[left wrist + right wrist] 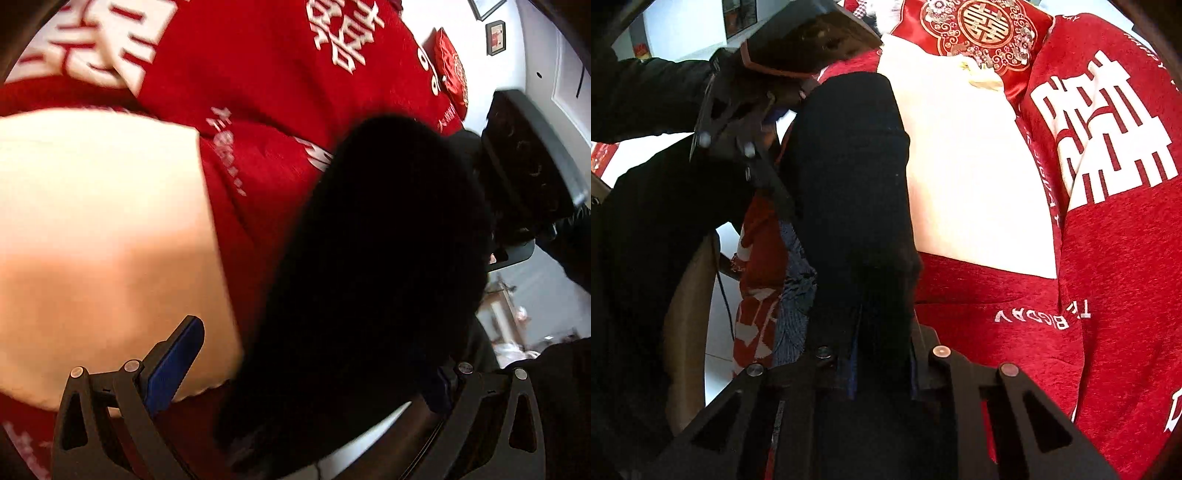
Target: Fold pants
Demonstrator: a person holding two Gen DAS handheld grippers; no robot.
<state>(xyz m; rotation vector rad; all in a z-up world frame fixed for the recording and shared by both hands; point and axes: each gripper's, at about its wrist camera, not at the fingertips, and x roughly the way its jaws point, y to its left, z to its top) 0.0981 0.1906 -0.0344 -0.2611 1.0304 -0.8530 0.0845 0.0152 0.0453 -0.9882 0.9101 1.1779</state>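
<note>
The black pants (pixel 849 192) hang in the air over a bed with a red bedspread (pixel 1115 295) and a white cloth (pixel 964 177), stretched between the two grippers. The right gripper (pixel 877 373) is closed on one end of the fabric, at 6 o'clock in its own view. The left gripper (pixel 306 362) stands wide apart in its own view, with a blue pad (pixel 173 363) at 7 o'clock. The pants pass between the fingers, but I cannot tell if it really holds them.

I judge the task is at an early or middle stage. No flat, finished fold is visible on the bed. The pants look doubled lengthwise, and laying down and folding across is still left.
</note>
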